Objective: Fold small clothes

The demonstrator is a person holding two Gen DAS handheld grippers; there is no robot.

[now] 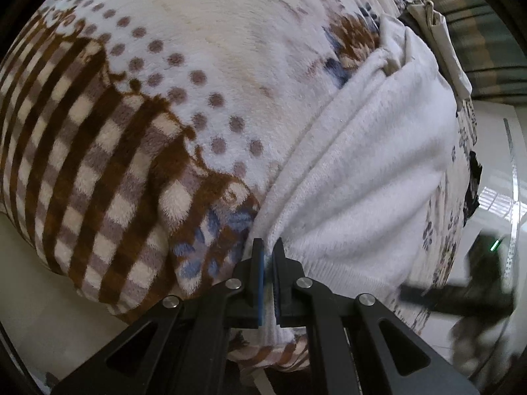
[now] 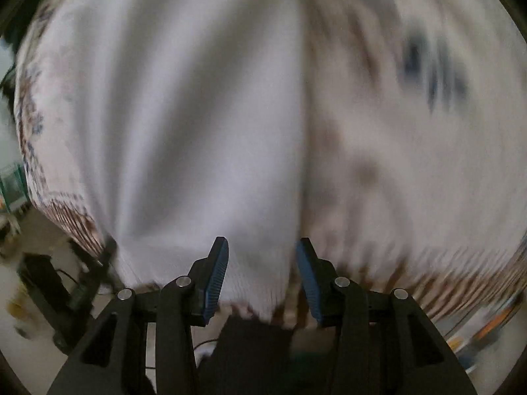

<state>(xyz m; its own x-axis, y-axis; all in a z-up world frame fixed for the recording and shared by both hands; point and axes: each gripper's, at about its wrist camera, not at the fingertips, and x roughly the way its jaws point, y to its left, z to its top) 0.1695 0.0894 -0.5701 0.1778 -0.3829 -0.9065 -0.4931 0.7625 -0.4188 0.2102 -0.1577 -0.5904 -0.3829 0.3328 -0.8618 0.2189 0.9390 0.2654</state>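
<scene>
A small white fleecy garment [image 1: 372, 151] lies on a patterned plush blanket [image 1: 138, 105], stretching from the near edge up toward the far right. My left gripper [image 1: 268, 247] is shut on the garment's near hem, with white cloth pinched between its blue pads. In the blurred right wrist view the same white garment [image 2: 184, 125] fills the left half of the picture. My right gripper [image 2: 262, 247] hangs over its near edge with the jaws apart, and the pads press on nothing. A dark blurred shape at the right edge of the left wrist view is the right gripper's body [image 1: 474, 283].
The blanket covers a bed whose near edge drops to a pale floor [image 1: 39, 296]. A beige strap or bag [image 1: 441, 42] lies at the far right of the bed. Dark stands and cables [image 2: 59, 296] are on the floor at the left.
</scene>
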